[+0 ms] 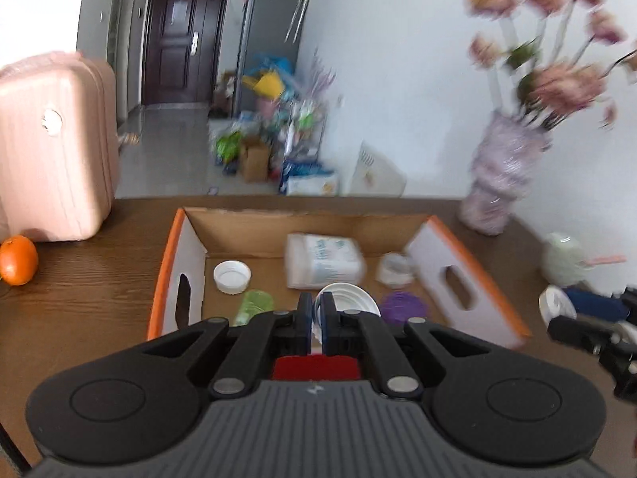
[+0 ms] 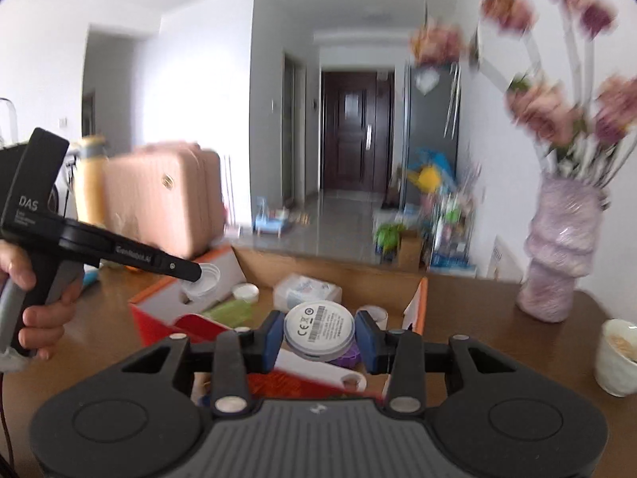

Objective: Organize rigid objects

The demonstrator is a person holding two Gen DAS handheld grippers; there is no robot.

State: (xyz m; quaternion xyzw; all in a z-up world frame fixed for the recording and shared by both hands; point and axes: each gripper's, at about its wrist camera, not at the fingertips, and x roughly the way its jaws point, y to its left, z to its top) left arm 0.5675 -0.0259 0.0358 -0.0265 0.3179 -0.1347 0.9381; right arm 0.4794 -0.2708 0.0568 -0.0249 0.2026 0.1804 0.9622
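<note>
Left claw [image 1: 316, 310]: its two blue-padded fingers are drawn almost together, pinching the rim of a white lid [image 1: 346, 298] that stands on edge just ahead of the tips.
Right claw [image 2: 320, 334]: fingers spread around a white round device [image 2: 319, 330], one blue pad [image 2: 272, 336] against each side; the device's flat labelled face points back at the camera.
Under the right claw: a red and white flat piece [image 2: 302, 374], tilted, at the near edge of the box.
Cardboard box [image 1: 254, 235]: open-topped, orange-edged, directly beneath and ahead of both claws, on the wooden table [image 1: 79, 302].
Just past the left claw's tips, in the box: a purple round piece [image 1: 402, 306] to the right, a green item [image 1: 254, 306] to the left, both too blurred to name.
Further ahead in the box: a white screw cap [image 1: 232, 277] to the left, a white plastic container [image 1: 322, 261] lying on its side in the middle, a small white jar [image 1: 394, 269] to the right.
Left of the left claw, outside the box: an orange [image 1: 18, 261] on the table, with a pink suitcase [image 1: 55, 147] behind it.
Right of the right claw, outside the box: a white cup [image 2: 617, 356] near the table edge.
Further right and ahead: a lilac vase [image 2: 561, 247] of pink flowers, blurred.
Far ahead: a hallway ending at a dark door [image 2: 356, 131].
</note>
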